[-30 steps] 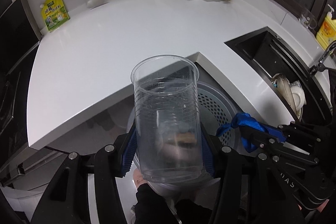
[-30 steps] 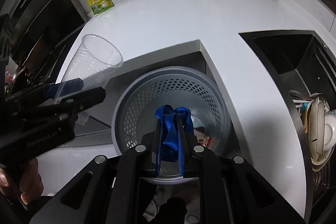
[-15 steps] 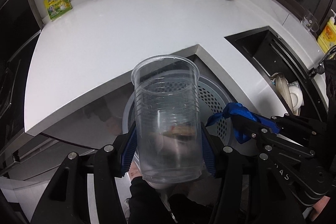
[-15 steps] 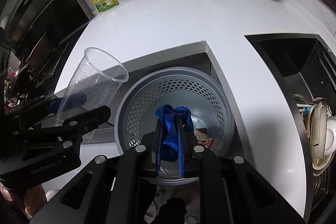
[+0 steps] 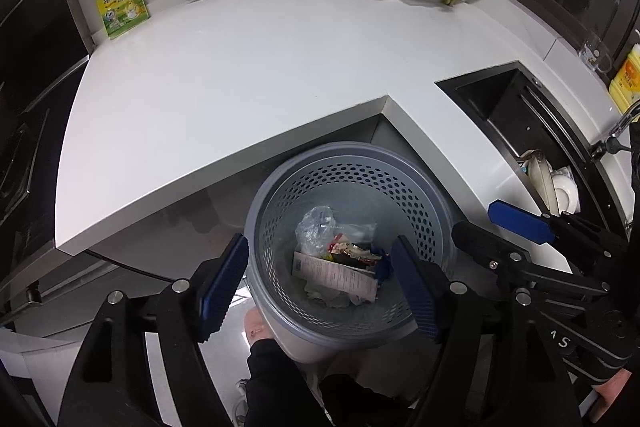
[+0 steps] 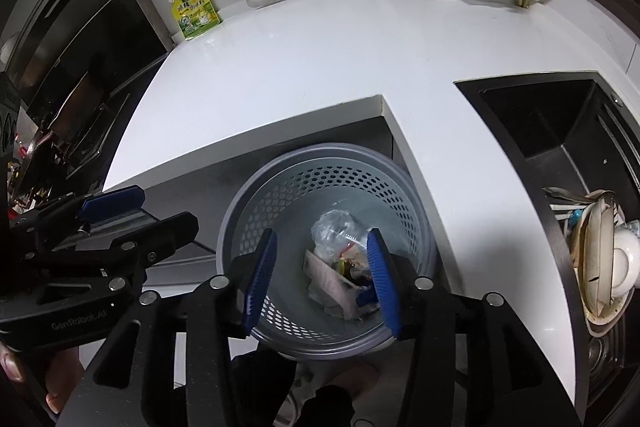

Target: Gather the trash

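both tongs open and empty over the bin

left tongs [image 5: 320, 291] gape wide w/ nothing between the pads, low centre of the left view; right tongs [image 6: 320, 279] likewise spread and empty, low centre of the right view. bin [image 5: 264, 227] sits on the floor in the notch of the white bench [image 5: 240, 67], centre of frame. trash [image 5: 340, 259] lies at the bin bottom: crumpled clear plastic [image 5: 316, 227], a printed paper slip [image 5: 332, 273], a reddish wrapper, sth blue at the right edge. all looks light, soft, crushable; film prob slippery, so pinch a fold or bunched part, not a flat face. bench shows no loose trash, so the job looks about done. sink [image 6: 552, 123] w/ dishes at right.
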Demonstrator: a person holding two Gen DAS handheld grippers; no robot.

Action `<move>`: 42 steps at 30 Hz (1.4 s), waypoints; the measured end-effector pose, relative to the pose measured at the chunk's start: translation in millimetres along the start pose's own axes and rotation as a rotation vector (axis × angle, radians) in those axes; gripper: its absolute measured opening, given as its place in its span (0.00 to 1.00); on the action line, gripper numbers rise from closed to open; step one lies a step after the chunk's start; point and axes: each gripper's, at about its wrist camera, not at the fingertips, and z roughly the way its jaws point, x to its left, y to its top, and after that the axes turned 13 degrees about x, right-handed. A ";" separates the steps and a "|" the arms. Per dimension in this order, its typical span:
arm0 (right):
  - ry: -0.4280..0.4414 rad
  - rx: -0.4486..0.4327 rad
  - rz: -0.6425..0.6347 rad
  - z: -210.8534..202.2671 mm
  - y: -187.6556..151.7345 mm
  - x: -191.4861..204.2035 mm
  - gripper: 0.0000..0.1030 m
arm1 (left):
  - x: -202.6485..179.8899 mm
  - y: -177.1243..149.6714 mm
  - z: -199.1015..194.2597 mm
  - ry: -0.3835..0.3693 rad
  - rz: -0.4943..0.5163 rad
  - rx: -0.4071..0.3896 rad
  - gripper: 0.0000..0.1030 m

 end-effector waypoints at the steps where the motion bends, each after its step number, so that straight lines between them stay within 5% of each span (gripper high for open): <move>1: -0.001 -0.002 0.002 -1.2 0.0 -0.7 0.45 | -0.2 0.3 -1.2 0.002 0.000 -0.004 0.70; 42: -0.009 -0.043 0.056 -26.3 -0.9 -6.0 0.64 | 4.4 5.8 -33.9 0.084 -0.070 -0.096 0.92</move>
